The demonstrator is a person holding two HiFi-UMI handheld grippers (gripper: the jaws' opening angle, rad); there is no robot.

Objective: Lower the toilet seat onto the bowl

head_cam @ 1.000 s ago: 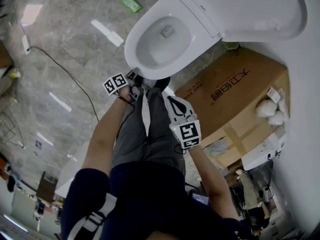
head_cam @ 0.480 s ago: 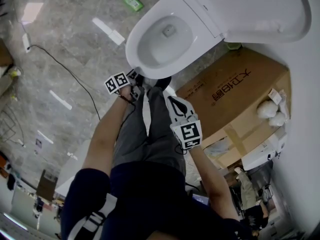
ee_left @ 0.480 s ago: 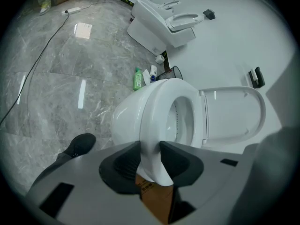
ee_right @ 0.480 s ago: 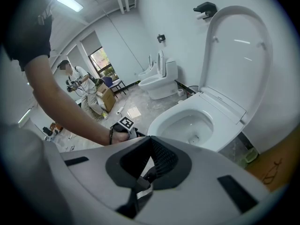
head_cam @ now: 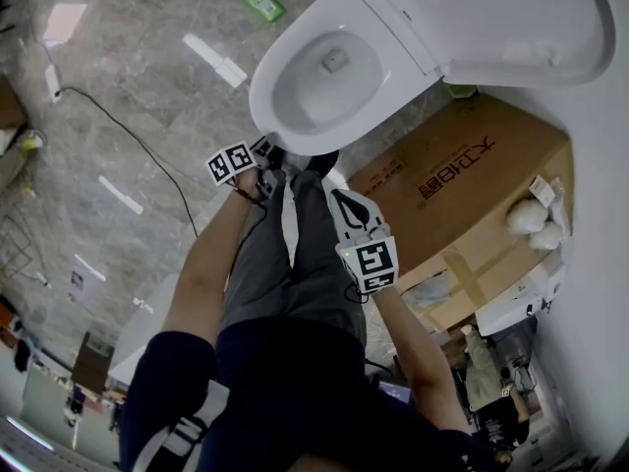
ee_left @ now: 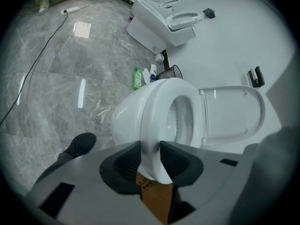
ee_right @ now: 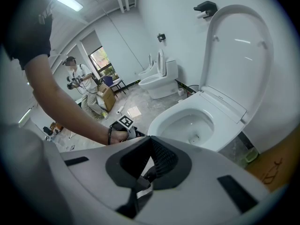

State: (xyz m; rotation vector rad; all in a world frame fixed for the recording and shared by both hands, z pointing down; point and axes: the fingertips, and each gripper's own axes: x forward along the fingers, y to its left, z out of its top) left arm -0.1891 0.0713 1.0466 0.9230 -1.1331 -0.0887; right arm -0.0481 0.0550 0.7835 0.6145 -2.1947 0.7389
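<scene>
**Seat down on the rim, left gripper clamped on its front edge: the end of the lowering step.**
The toilet seat (head_cam: pixel 263 101) appears to lie flat on the bowl (ee_left: pixel 123 122), while the lid (head_cam: pixel 531 18) stands raised behind it; whether a slight gap is left under the seat cannot be told. The left gripper (ee_left: pixel 151 161) has its jaws partly apart, closed on the seat's front lip, which passes between the two pads. The right gripper (ee_right: pixel 148 142) hangs back beside the person's leg, near the cardboard box (head_cam: pixel 442 175), with its jaw tips together and nothing between them. By this reading the lowering is all but done. The next move calls for the left jaws to part and slide off the lip without lifting the seat.
</scene>
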